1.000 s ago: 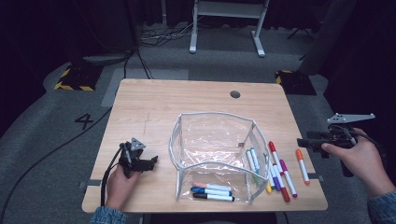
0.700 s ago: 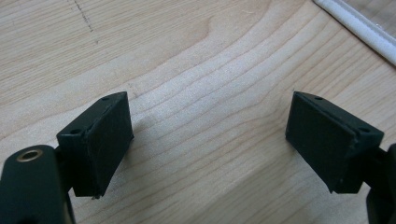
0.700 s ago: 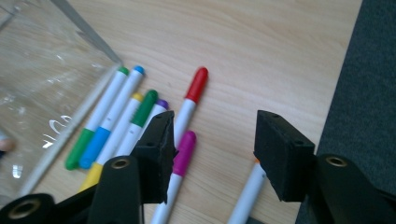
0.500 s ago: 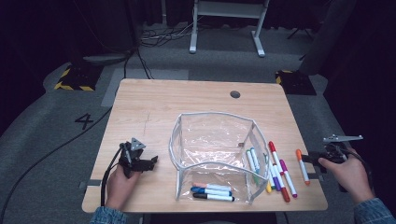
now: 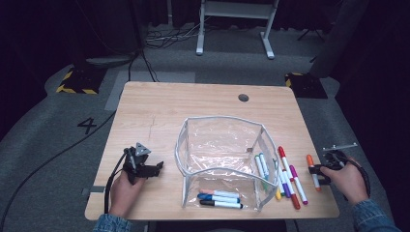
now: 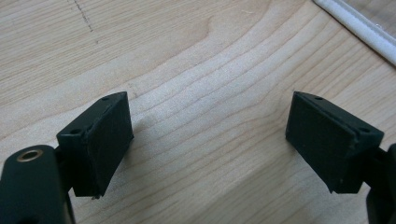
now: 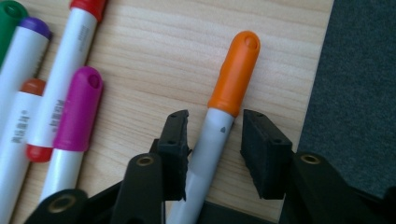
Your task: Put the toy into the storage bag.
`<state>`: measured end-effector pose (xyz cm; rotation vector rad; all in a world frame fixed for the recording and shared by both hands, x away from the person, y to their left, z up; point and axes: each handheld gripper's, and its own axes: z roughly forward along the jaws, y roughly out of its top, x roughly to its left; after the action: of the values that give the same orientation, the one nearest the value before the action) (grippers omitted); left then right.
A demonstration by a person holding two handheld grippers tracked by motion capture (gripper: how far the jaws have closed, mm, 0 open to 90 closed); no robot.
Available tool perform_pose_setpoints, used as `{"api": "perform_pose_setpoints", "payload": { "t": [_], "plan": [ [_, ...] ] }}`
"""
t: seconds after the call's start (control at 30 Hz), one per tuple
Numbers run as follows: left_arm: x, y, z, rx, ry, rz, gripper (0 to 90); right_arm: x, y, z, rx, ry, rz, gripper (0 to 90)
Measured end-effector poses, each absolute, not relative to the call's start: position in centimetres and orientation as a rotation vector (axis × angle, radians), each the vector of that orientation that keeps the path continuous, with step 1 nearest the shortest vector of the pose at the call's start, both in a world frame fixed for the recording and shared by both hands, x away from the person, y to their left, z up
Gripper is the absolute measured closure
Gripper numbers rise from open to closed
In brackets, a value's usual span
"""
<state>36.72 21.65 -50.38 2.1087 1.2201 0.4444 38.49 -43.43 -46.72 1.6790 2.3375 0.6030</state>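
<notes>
An orange-capped marker (image 5: 313, 171) (image 7: 233, 74) lies on the wooden table near its right edge. My right gripper (image 5: 317, 170) (image 7: 215, 127) is down at the table with its jaws on either side of the marker's grey barrel. The jaws have just been closing. The left pad is at the barrel, and a small gap remains at the right pad. A clear pouch (image 5: 222, 118) stands open mid-table with three markers (image 5: 220, 198) lying in it. My left gripper (image 5: 155, 168) (image 6: 208, 135) rests open on bare wood, left of the pouch, with nothing between its jaws.
Several more markers (image 5: 287, 179), among them a magenta-capped one (image 7: 79, 107), lie between the pouch and the orange one. The table's right edge (image 7: 317, 93) runs just beside the right gripper, with dark floor beyond. The pouch's white rim (image 6: 359, 32) shows ahead of the left gripper.
My right gripper has come down from above the table's right edge to the orange marker, and its jaws have narrowed around it. The left gripper has stayed put.
</notes>
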Motion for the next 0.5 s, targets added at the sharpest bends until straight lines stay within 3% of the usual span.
{"api": "perform_pose_setpoints", "payload": {
  "t": [0.1,0.17,0.5],
  "plan": [
    [36.7,21.6,-50.4,2.108,1.220,0.444,14.9,38.8,-42.9,-46.7,1.710,2.310,0.558,67.7],
    [36.7,21.7,-50.4,2.108,1.218,0.447,14.9,38.8,-42.5,-46.7,1.739,2.284,0.543,76.5],
    [36.7,21.6,-50.4,2.108,1.220,0.444,14.9,38.8,-42.1,-44.4,1.723,2.289,0.649,77.0]
  ]
}}
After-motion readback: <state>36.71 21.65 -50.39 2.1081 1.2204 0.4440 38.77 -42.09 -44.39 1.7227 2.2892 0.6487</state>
